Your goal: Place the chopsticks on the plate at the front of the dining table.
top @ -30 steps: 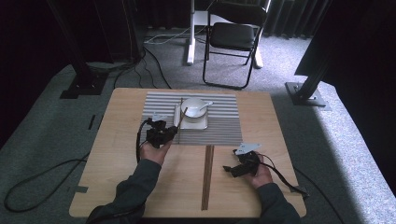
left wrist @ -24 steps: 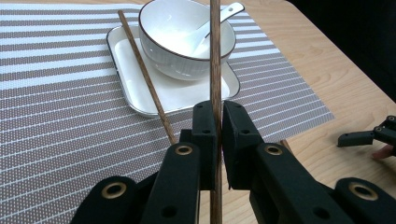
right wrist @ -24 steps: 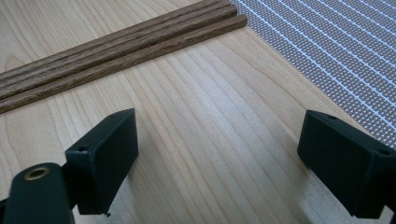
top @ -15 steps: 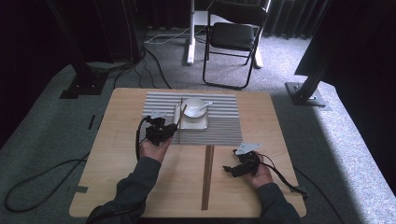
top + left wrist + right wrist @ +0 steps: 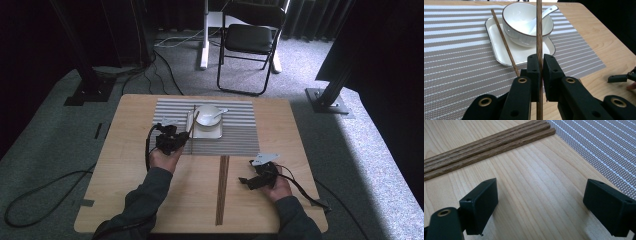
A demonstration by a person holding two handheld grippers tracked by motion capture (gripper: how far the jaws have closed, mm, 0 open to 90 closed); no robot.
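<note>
A: Versus a second ago nothing has really moved: both hands sit where they were, chopstick count on the bench unchanged.

B: Claw states?

A: Left claw (image 5: 539, 75) is clenched on one wooden chopstick (image 5: 539, 37), stick running straight up between the pads. In the high view the left claw (image 5: 172, 141) sits at 9 o'clock of the tray (image 5: 192, 131). Right claw (image 5: 544, 205) is released, jaws wide apart over bare bench (image 5: 529, 195), nothing between them.

B: Where's the mate?

A: Second chopstick (image 5: 503, 40) already lies slanted, far end on the tray rim at 9 o'clock of the bowl (image 5: 524, 35), near end down on the placemat (image 5: 454, 65). Spare chopsticks (image 5: 222, 187) lie side by side at 6 o'clock of the mat.

B: How to land the held one?

A: My call: tilt it to match the slant of the first, lower the tip onto the tray rim just beside it, parallel, then let go. Keep clear of the spoon (image 5: 544, 15) handle.

B: Surfaces?

A: Sticks: dark grained wood, squarish section, will slide on glaze. Tray: white, glossy, rounded-rectangle, low lip. Bowl: white with dark rim, round. Mat: woven, striped grey and white. Bench: pale wood grain.
</note>
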